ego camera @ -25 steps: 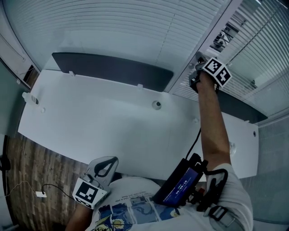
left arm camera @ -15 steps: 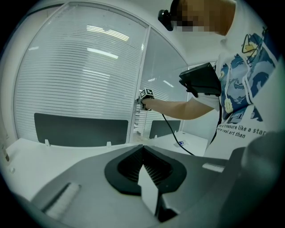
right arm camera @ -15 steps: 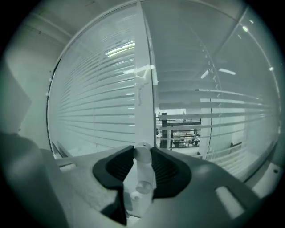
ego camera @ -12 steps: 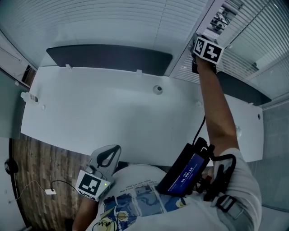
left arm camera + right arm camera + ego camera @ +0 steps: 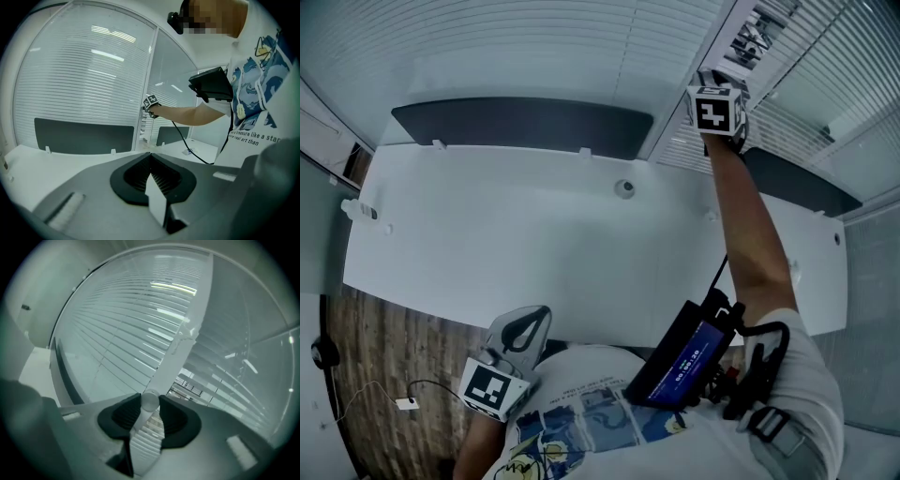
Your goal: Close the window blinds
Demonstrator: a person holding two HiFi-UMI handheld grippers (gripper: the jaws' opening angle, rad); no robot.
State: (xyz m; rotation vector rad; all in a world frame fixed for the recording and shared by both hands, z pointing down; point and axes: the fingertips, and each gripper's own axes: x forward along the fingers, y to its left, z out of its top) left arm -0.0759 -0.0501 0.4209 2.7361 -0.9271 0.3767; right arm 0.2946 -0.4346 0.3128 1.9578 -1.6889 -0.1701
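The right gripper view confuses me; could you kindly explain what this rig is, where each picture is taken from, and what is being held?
No robot here: a person holds a two-jaw gripper in each hand. The head view comes from a camera on the person's head, looking down at a white desk carrying a small round fitting, with the window blinds behind. Each gripper view comes from a camera riding on that gripper. The right gripper, raised at the window, is closed on the blinds' clear tilt wand. The left gripper sits low by the person's body, jaws together, holding nothing.
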